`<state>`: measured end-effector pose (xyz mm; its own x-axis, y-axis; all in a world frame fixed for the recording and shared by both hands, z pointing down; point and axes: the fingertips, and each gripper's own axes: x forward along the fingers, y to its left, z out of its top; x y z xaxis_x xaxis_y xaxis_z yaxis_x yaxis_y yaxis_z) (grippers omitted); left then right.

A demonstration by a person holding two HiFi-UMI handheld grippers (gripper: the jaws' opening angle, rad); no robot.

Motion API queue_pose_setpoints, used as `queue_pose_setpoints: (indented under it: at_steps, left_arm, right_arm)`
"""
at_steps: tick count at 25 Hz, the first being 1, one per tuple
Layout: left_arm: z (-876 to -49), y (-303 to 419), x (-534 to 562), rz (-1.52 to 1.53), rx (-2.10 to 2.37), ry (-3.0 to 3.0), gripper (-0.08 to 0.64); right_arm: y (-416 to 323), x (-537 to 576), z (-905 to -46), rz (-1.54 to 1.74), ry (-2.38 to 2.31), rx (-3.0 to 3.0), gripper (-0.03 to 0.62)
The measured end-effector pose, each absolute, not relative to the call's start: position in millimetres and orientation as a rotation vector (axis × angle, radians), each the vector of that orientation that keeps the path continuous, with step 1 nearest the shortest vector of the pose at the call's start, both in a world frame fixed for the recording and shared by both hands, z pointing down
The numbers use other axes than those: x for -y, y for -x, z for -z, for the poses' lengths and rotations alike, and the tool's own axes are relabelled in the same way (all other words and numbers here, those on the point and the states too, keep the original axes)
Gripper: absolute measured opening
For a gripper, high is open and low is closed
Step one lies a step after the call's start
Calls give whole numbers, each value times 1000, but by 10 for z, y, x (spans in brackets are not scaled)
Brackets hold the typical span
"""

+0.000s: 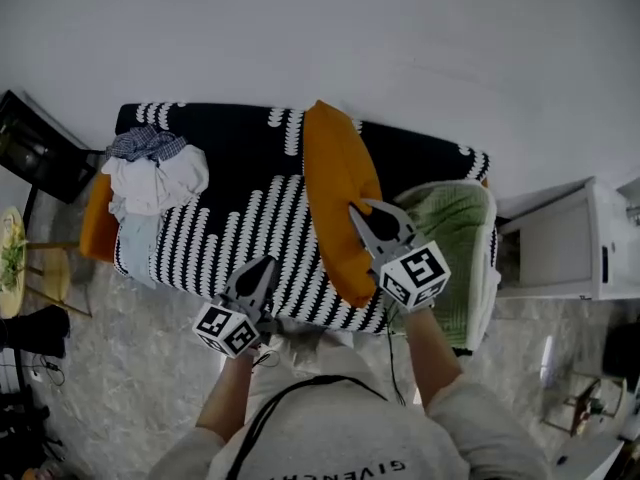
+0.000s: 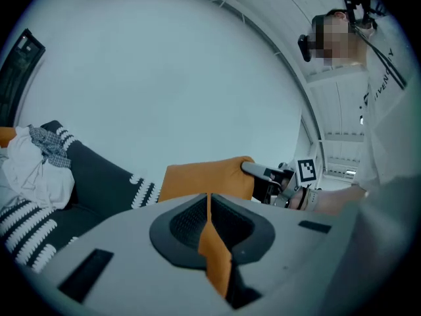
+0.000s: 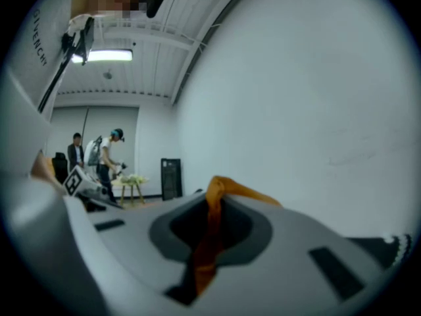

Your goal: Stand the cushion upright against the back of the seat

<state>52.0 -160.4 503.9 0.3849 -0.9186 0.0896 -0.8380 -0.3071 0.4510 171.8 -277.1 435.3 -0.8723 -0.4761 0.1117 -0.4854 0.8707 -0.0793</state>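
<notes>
The orange cushion is lifted on edge over the sofa's black-and-white striped throw, running from the seat's front toward the dark backrest. My left gripper is shut, and the left gripper view shows a fold of the cushion's orange cover pinched in its jaws. My right gripper is shut on the cushion's other edge. A strip of orange fabric runs between those jaws. Beyond my left jaws the cushion stands broadside, with the right gripper at its far corner.
A heap of white and checked clothes lies on the sofa's left end, beside an orange side cushion. A green blanket drapes the right end. A white cabinet stands to the right, a small table with a plant to the left. People stand far off.
</notes>
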Motion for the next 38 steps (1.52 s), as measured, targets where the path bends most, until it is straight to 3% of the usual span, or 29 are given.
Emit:
queue_pose_setpoints:
  at_steps: [10,24,28,38]
  left_arm:
    - [-4546,-142,1755,208,1522,-2426,26]
    - [-4630,552,1555,124,1522,-2474,28]
    - [-4637,736,1561,73,1494,-2527,100]
    - [-4528,874,1702,-86,1332,-2797,153]
  right_arm:
    - [-946,2391,-4324,-107,-511,2933,32]
    - [132,1898,-4445,-52,-259,2885,32]
    - [340,1831,-4492,-47,-228,2858,32]
    - [764,1726,-4543,-12,-64,2791,32]
